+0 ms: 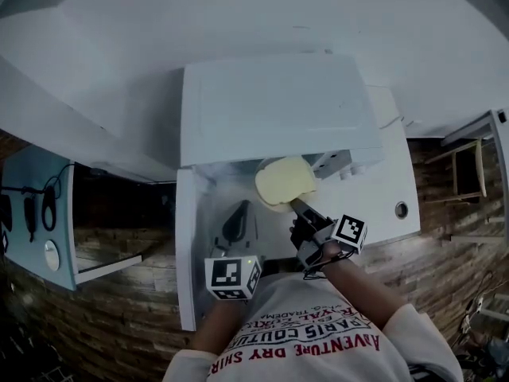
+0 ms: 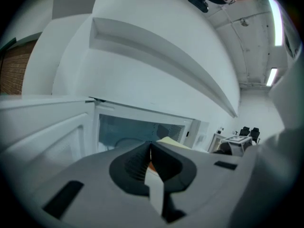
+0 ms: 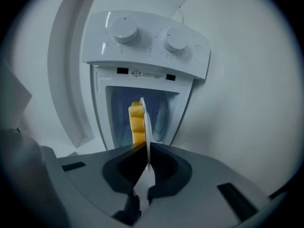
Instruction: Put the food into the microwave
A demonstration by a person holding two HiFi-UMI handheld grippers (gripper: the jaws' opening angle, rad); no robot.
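A white microwave [image 1: 270, 106] stands on a white counter, its door [image 1: 184, 245] swung open to the left. My right gripper [image 1: 301, 210] is shut on the rim of a white plate [image 1: 270, 201] carrying pale yellow food [image 1: 285, 180], held at the mouth of the cavity. In the right gripper view the plate [image 3: 147, 127] shows edge-on between the jaws [image 3: 148, 151], the yellow food [image 3: 136, 122] on its left face, in front of the cavity below the two knobs [image 3: 147, 32]. My left gripper [image 1: 236, 217] hovers shut and holding nothing by the open door; its view faces the cavity [image 2: 128, 129], jaws [image 2: 151, 148] together.
The counter [image 1: 398, 173] carries a round socket [image 1: 401, 209] to the microwave's right. A wooden chair [image 1: 465, 165] stands at the far right. A light blue panel [image 1: 32, 205] with cables sits at the left. A white shelf [image 2: 161, 56] juts out above the microwave.
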